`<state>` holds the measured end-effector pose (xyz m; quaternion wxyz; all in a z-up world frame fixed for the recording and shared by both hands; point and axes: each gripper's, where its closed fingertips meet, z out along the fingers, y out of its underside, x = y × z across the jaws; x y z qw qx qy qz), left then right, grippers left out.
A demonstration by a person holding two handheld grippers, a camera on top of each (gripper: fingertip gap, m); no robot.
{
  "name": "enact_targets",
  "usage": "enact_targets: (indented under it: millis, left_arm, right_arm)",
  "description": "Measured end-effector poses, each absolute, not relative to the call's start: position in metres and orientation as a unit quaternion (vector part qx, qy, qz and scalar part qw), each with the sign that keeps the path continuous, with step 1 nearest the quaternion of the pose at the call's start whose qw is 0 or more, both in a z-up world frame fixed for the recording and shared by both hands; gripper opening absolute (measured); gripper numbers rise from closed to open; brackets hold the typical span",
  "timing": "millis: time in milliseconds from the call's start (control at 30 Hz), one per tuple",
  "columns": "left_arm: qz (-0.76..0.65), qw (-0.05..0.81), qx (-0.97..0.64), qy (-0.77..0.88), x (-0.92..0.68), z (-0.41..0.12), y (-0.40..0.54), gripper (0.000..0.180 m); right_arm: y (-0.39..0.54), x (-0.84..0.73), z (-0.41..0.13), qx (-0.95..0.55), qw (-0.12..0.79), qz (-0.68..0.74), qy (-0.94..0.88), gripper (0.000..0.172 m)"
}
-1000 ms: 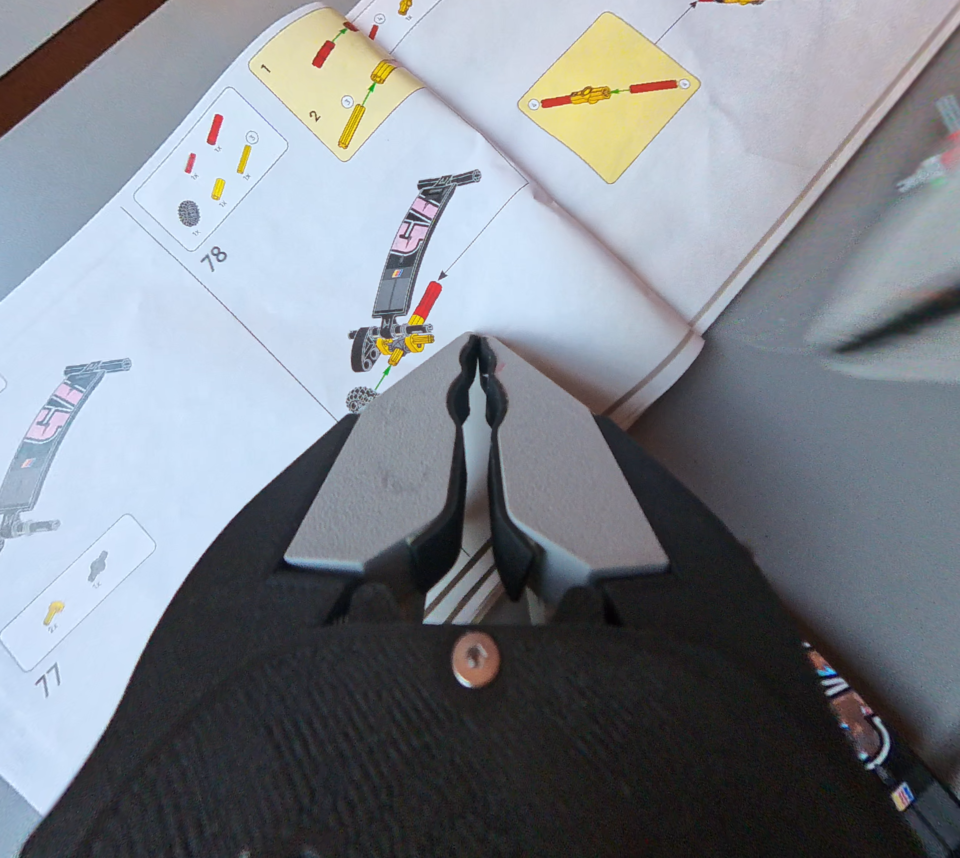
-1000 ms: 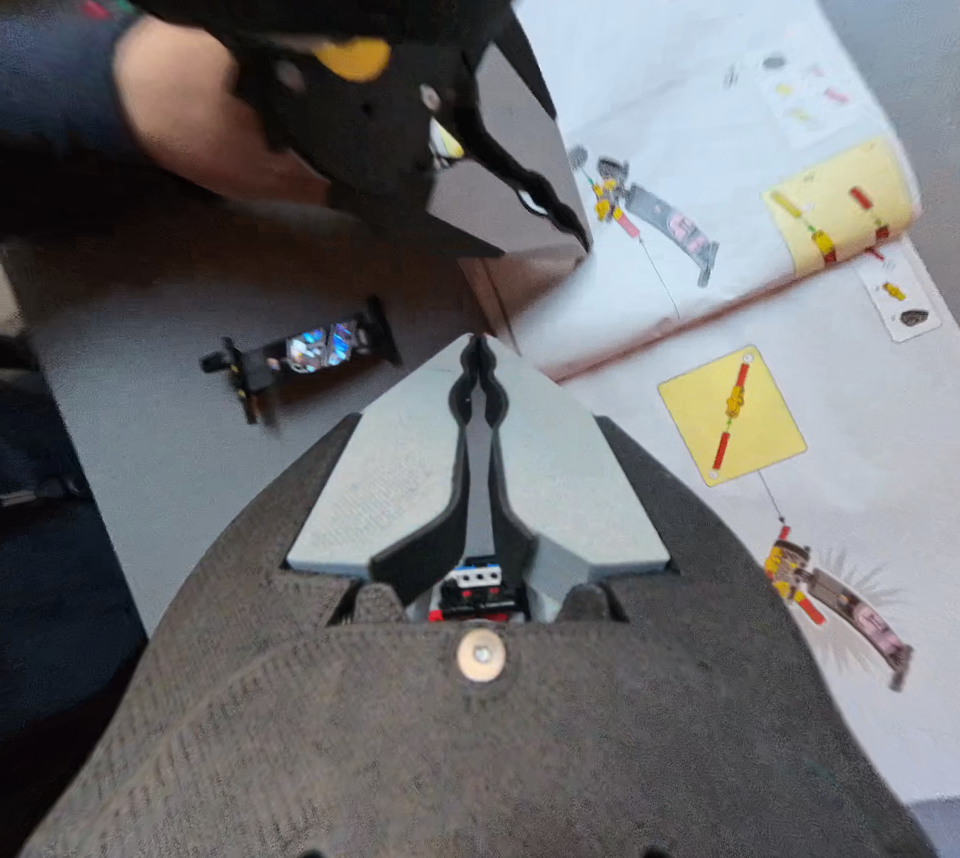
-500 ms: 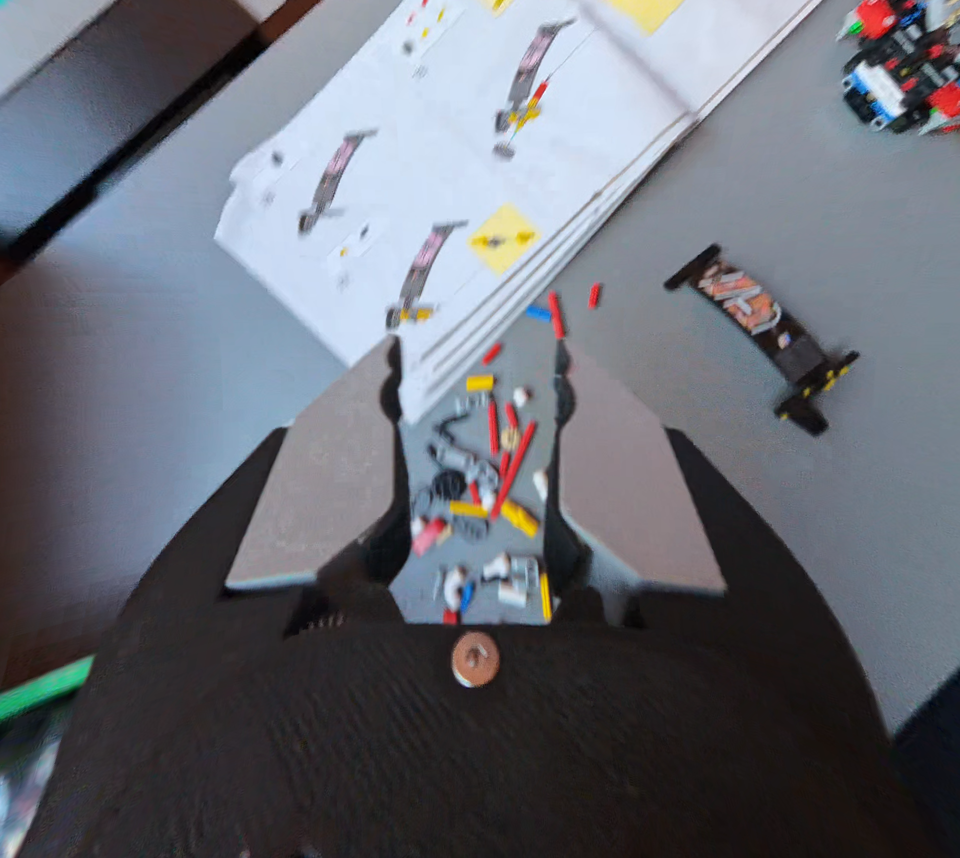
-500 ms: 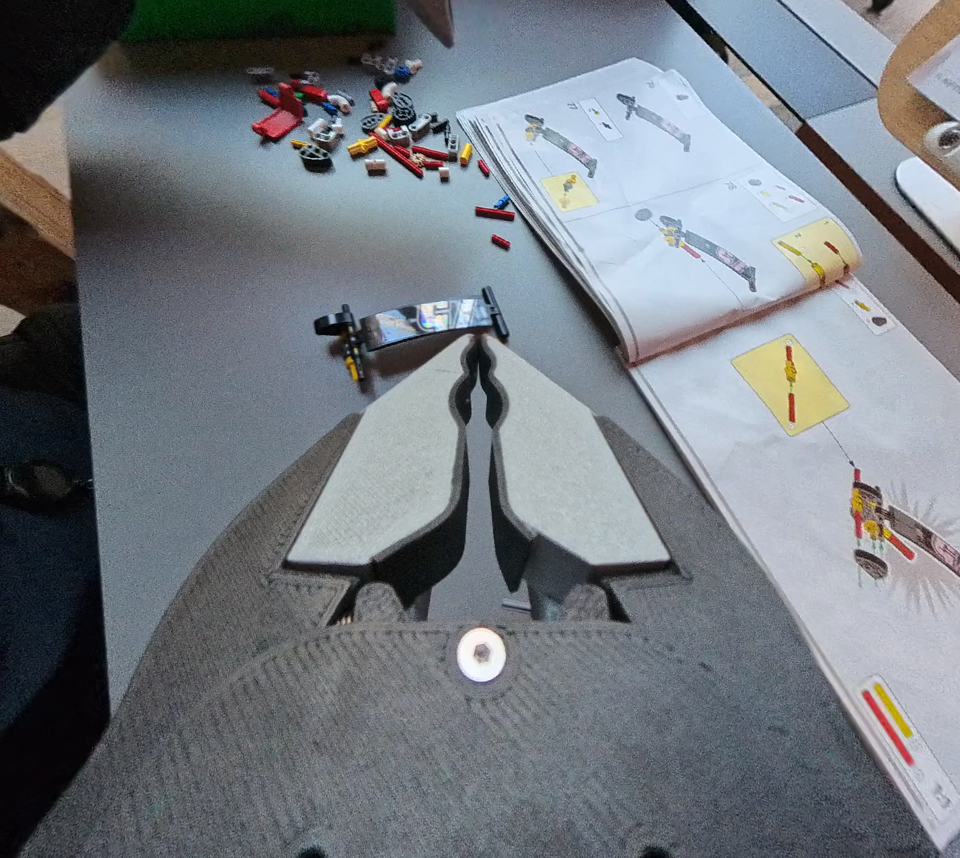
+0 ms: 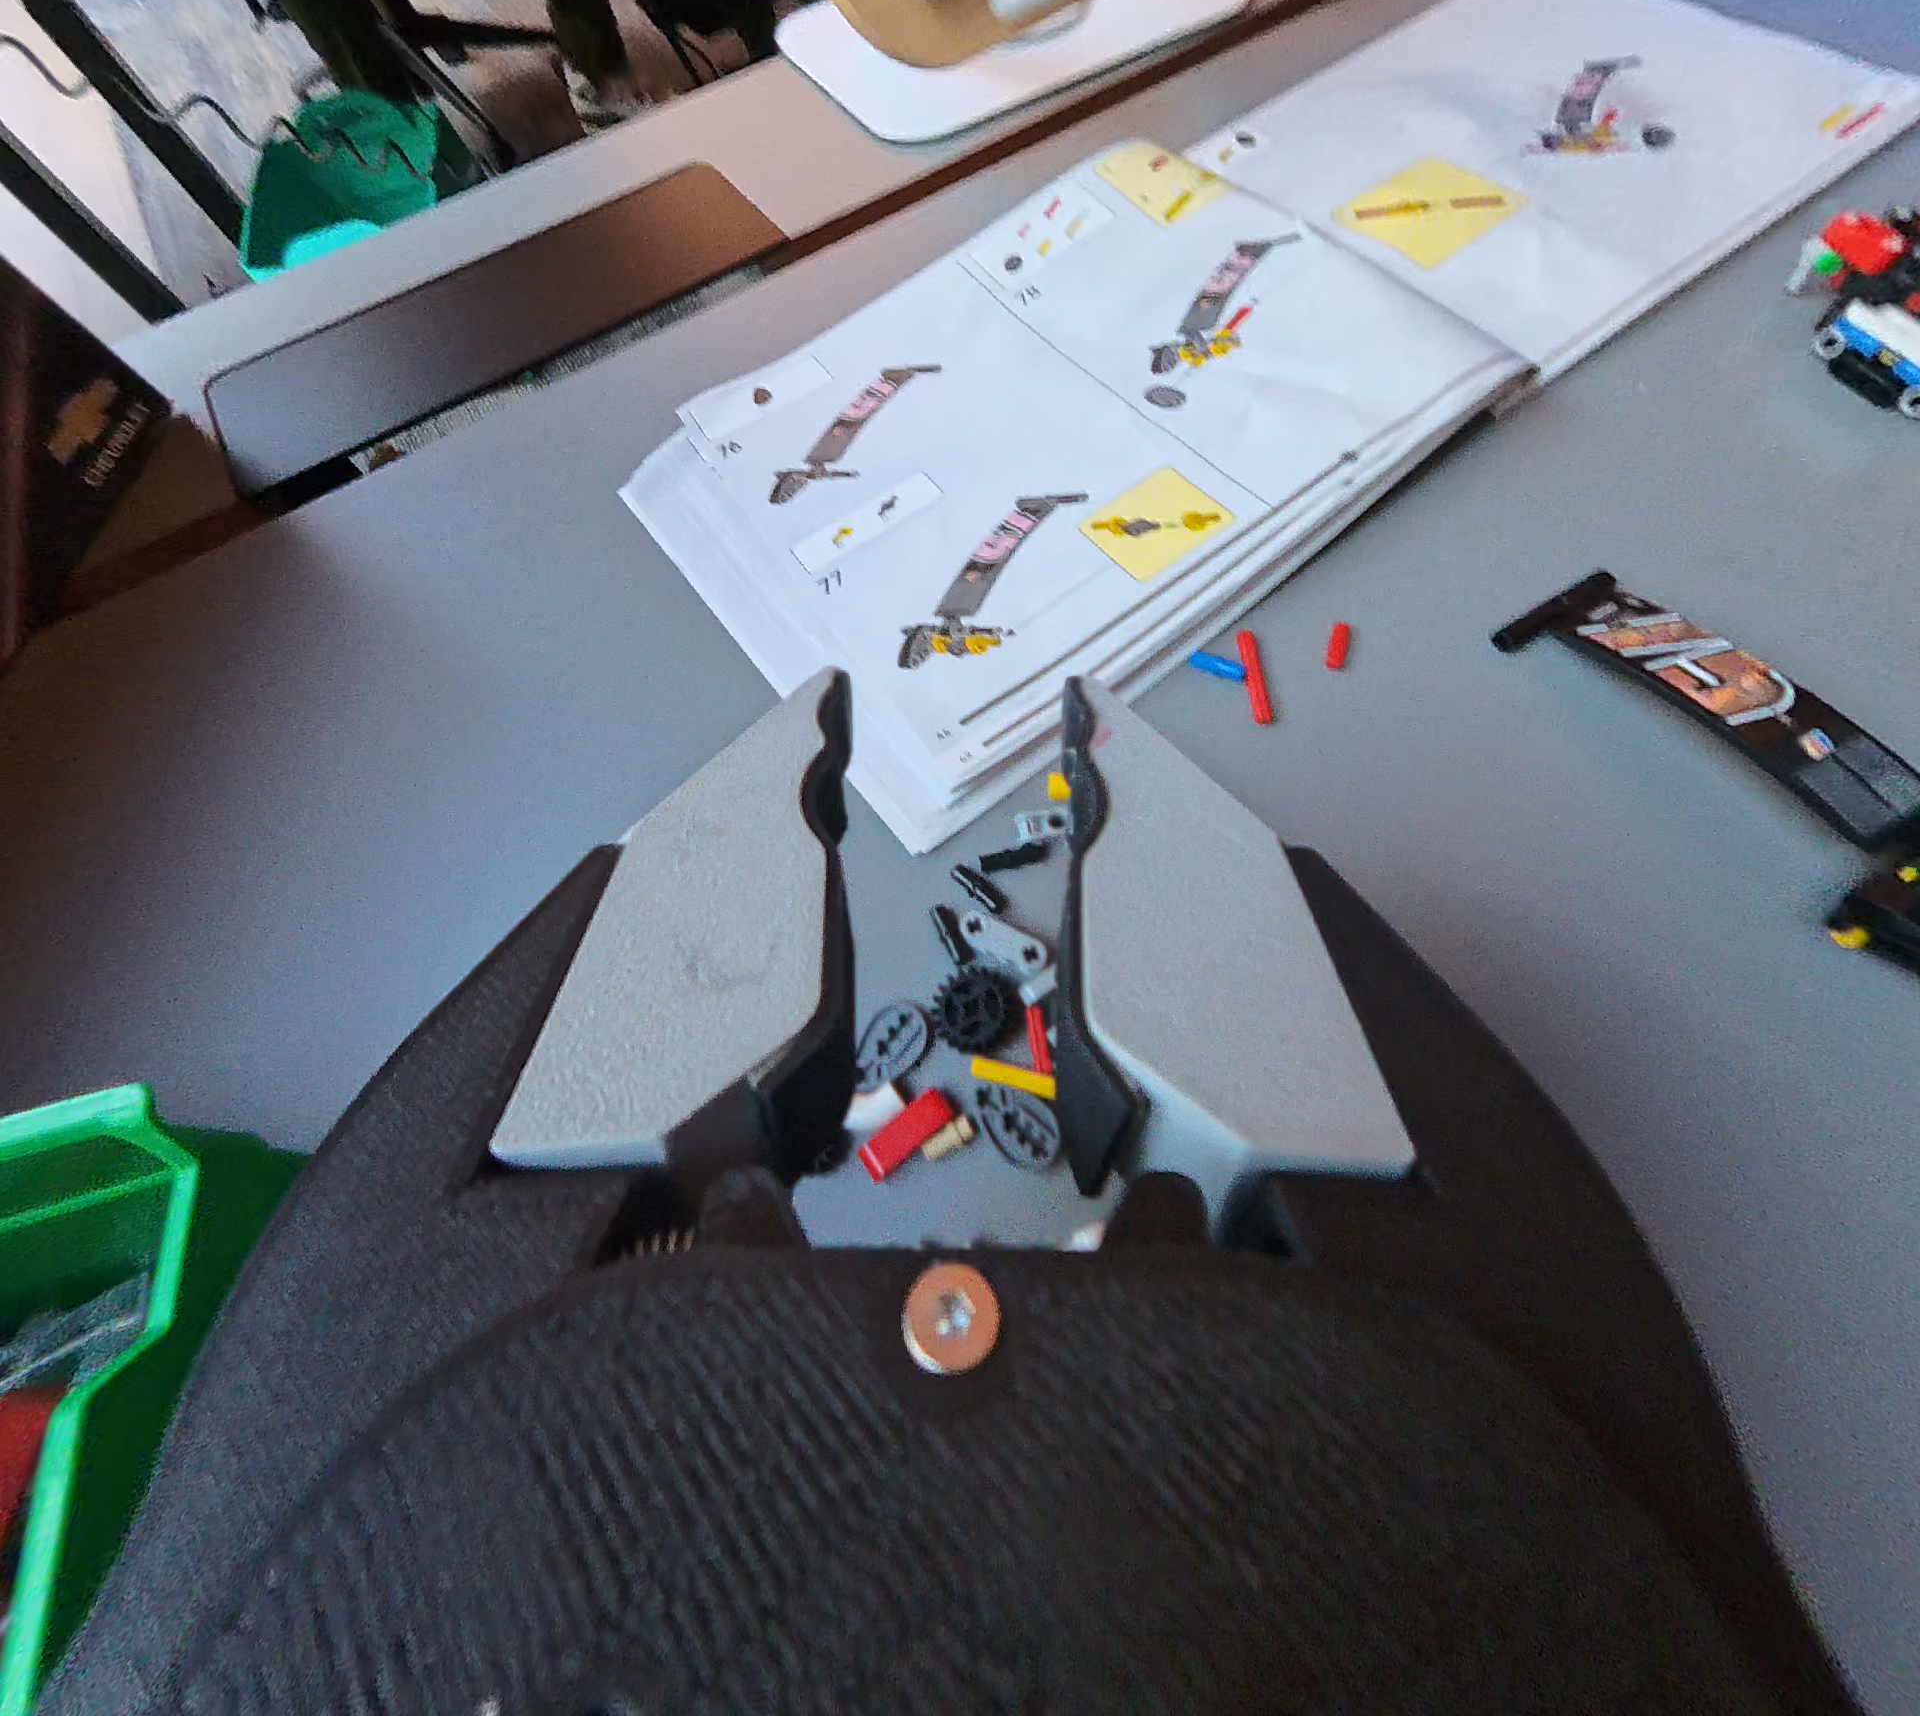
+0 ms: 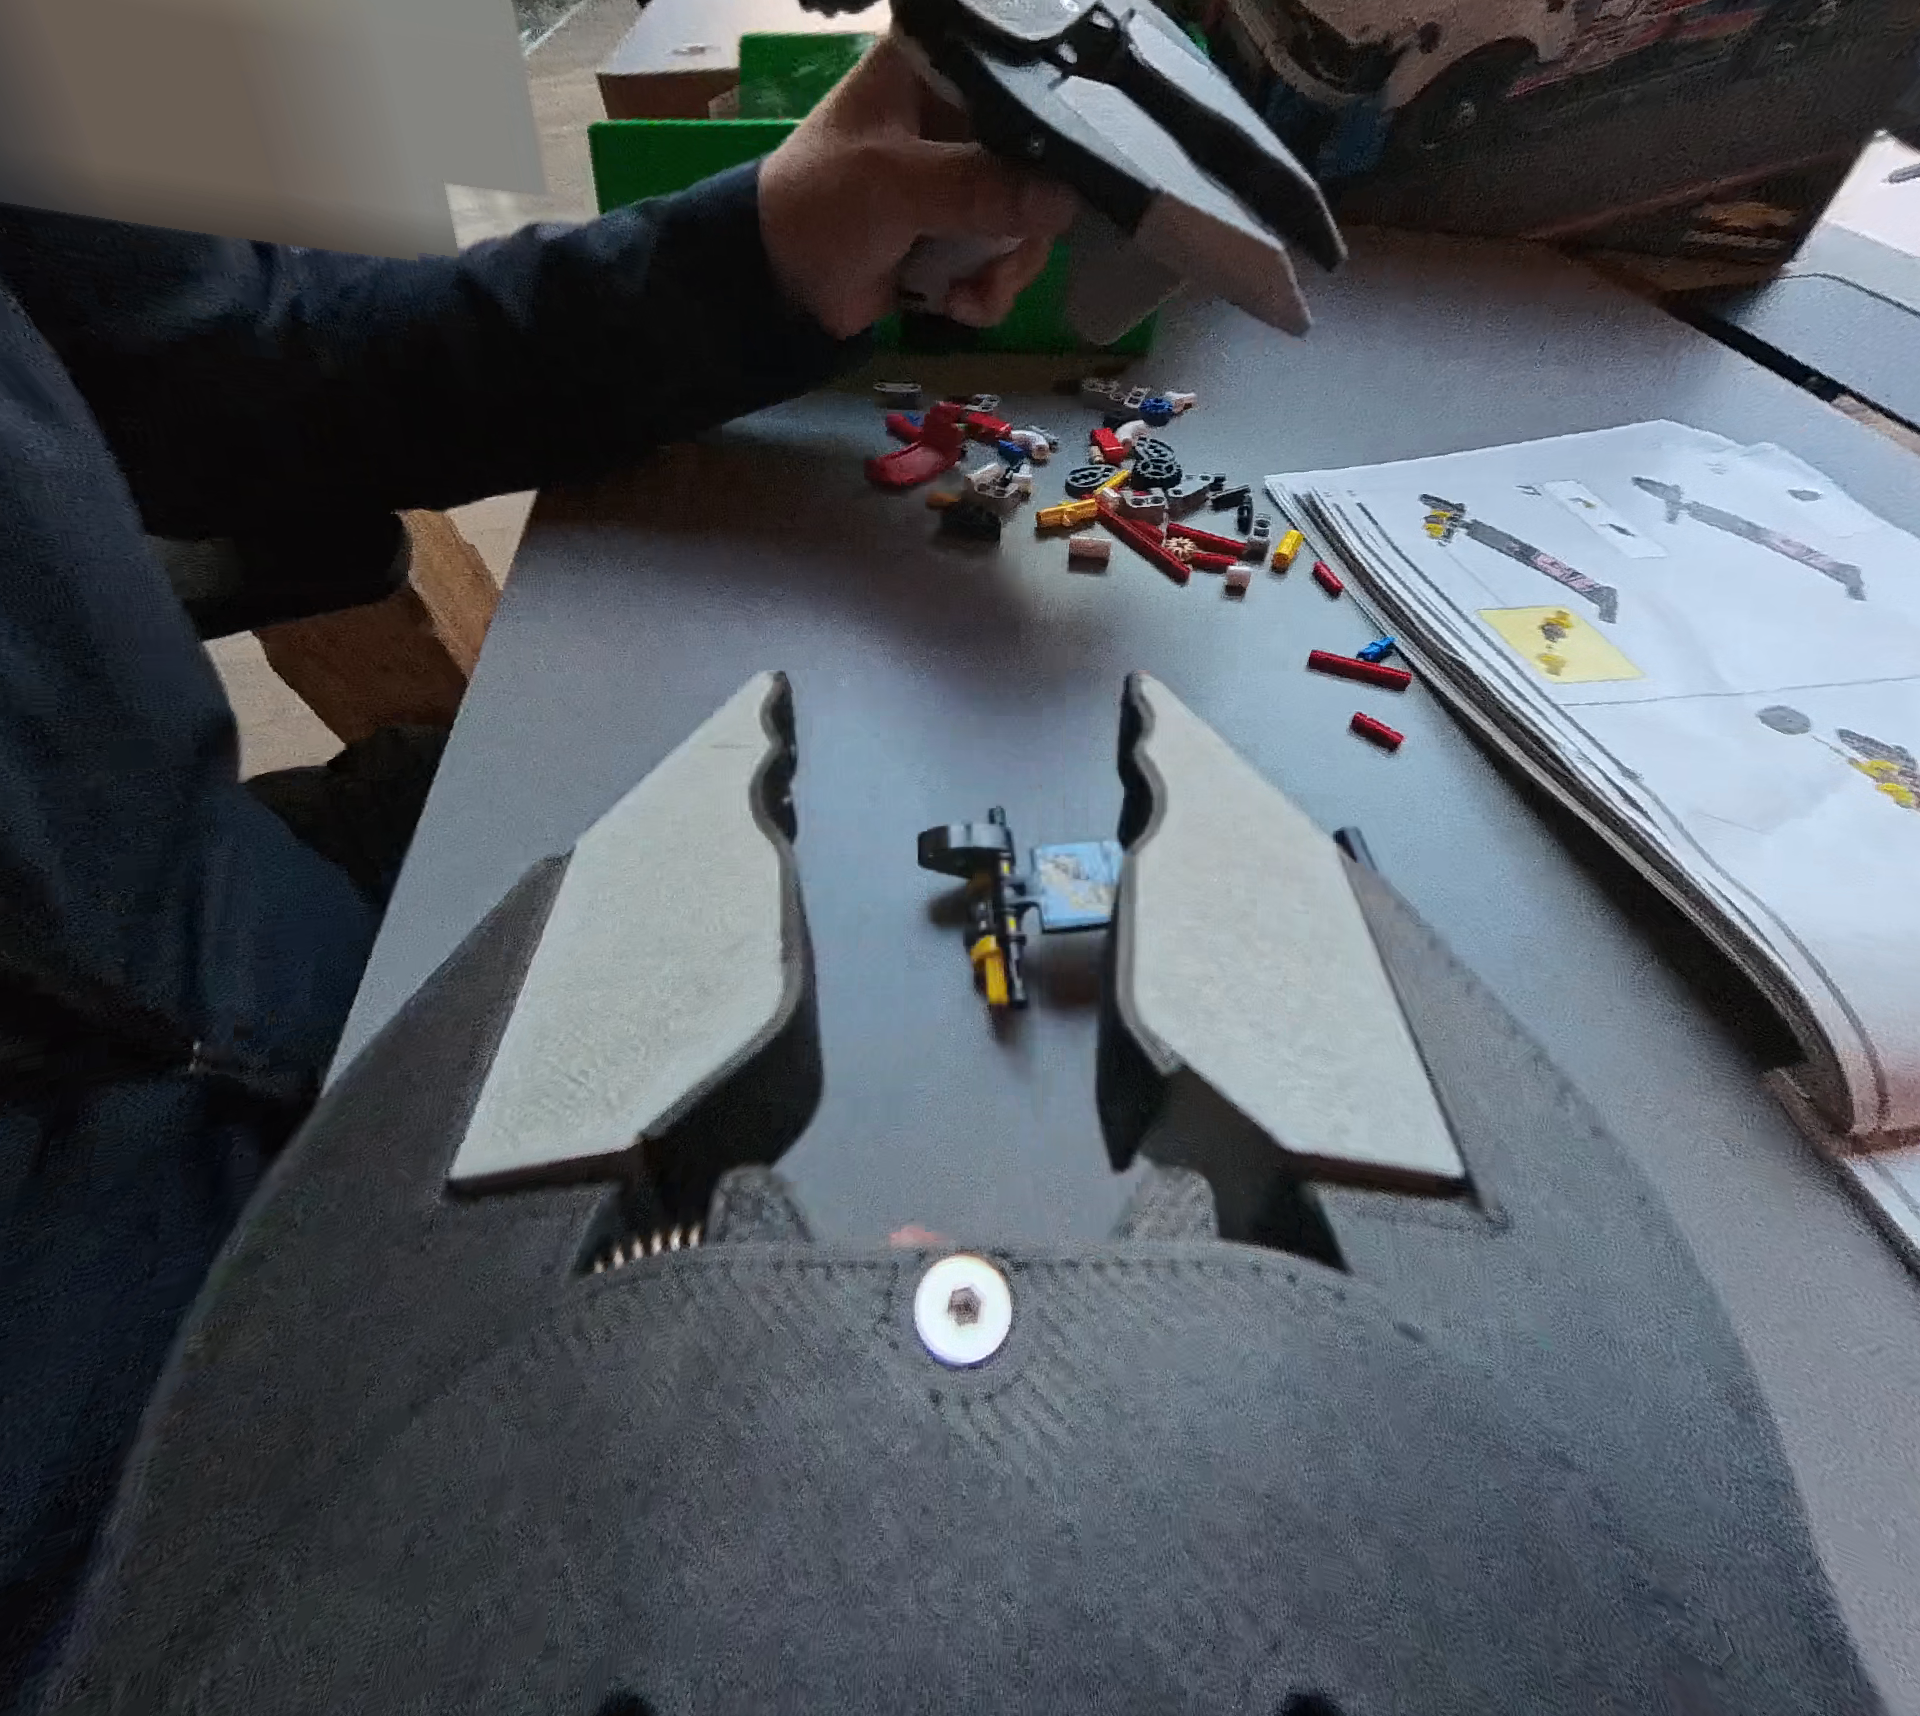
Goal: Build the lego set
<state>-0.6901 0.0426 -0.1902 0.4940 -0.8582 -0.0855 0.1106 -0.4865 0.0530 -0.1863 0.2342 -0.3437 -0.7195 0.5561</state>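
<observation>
We have two wrist cameras, each sitting just behind its own open fingers and looking forward and down over the grey table [image 5: 416, 835]. The left wrist view hangs above the pile of loose bricks [image 5: 977, 1032], facing the open instruction booklet [image 5: 1039, 440] with a neighbouring desk and a stand behind it. The right wrist view looks along the table from beside the person's sleeve [image 6: 416, 357], close over the black curved part [image 6: 997, 897], and we see the same pile [image 6: 1101, 492], booklet [image 6: 1662, 627] and curved part [image 5: 1714, 700] in both; it also catches the left gripper [image 6: 1299, 284] raised above the pile.
</observation>
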Motion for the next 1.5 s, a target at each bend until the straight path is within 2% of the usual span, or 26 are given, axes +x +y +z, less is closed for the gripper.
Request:
enact_targets:
  millis: [367, 567, 1167, 1200, 1300, 1333, 1400, 1500]
  left_arm:
    - [0.07, 0.541, -0.829, -0.12, -0.702, -0.188, 0.035, 0.035]
    - [0.059, 0.554, -0.822, -0.117, -0.7, -0.192, 0.037, 0.028]
    - [0.067, 0.535, -0.836, -0.105, -0.695, -0.199, 0.04, 0.023]
    - [0.061, 0.538, -0.834, -0.104, -0.693, -0.198, 0.041, 0.023]
    - [-0.002, 0.544, -0.834, -0.094, -0.675, -0.2, 0.049, 0.028]
    - [-0.007, 0.535, -0.84, -0.094, -0.675, -0.204, 0.05, 0.029]
    - [-0.002, 0.522, -0.848, -0.094, -0.676, -0.207, 0.049, 0.03]
    - [0.004, 0.537, -0.839, -0.089, -0.674, -0.196, 0.047, 0.029]
  right_arm:
    - [0.075, -0.498, -0.199, -0.345, 0.259, 0.542, -0.721, 0.034]
    - [0.078, -0.495, -0.197, -0.349, 0.235, 0.566, -0.709, 0.032]
    - [0.085, -0.478, -0.19, -0.345, 0.224, 0.587, -0.697, 0.028]
    - [0.085, -0.477, -0.191, -0.346, 0.221, 0.585, -0.699, 0.026]
    - [0.083, -0.475, -0.202, -0.342, 0.189, 0.576, -0.718, 0.0]
    - [0.085, -0.477, -0.206, -0.348, 0.183, 0.569, -0.722, 0.0]
    - [0.09, -0.483, -0.21, -0.361, 0.188, 0.557, -0.724, 0.013]
    - [0.088, -0.481, -0.212, -0.354, 0.192, 0.546, -0.735, 0.014]
